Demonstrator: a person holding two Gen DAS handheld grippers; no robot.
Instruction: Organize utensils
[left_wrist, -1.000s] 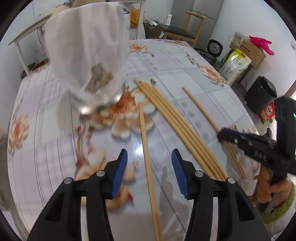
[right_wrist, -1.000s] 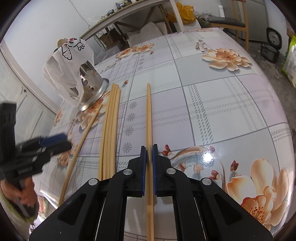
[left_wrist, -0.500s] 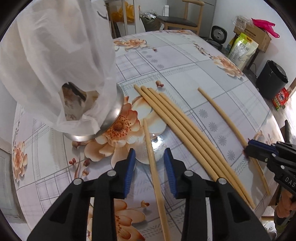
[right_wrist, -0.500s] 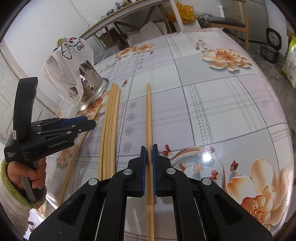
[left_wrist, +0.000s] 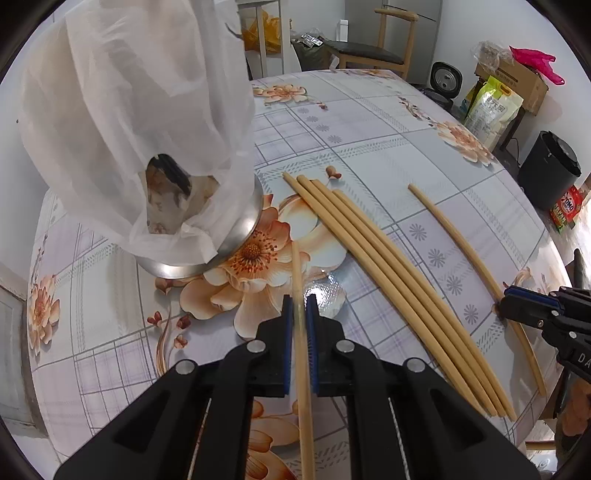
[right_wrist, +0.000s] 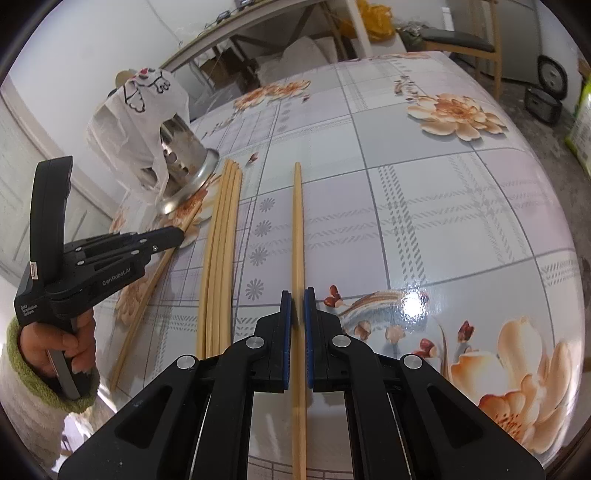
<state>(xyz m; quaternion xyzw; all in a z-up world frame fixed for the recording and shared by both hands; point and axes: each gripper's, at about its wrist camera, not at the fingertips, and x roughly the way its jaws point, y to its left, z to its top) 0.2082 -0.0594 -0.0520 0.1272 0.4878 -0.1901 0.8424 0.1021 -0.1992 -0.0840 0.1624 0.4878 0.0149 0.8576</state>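
Observation:
On the floral tablecloth (left_wrist: 369, 133) lie long wooden chopsticks. My left gripper (left_wrist: 300, 301) has its jaws closing on one chopstick (left_wrist: 296, 266), the blue pads pressed against its sides; its tip points at the steel utensil holder (left_wrist: 236, 236), which is draped in a white plastic bag (left_wrist: 129, 110). My right gripper (right_wrist: 297, 295) is shut on another single chopstick (right_wrist: 297, 221) lying flat on the table. Between the two lies a bundle of several chopsticks (left_wrist: 388, 273), also seen as the bundle (right_wrist: 221, 236) in the right wrist view.
A wooden chair (left_wrist: 373, 51), a cardboard box (left_wrist: 517, 81), a rice sack (left_wrist: 491, 110) and a black bin (left_wrist: 550, 166) stand beyond the table's far and right edges. A hand in a green-cuffed sleeve (right_wrist: 22, 354) holds the left gripper.
My left gripper came forward and down along the lone chopstick toward the holder, and its jaws went from wide open to closed on it. The right gripper stayed put.

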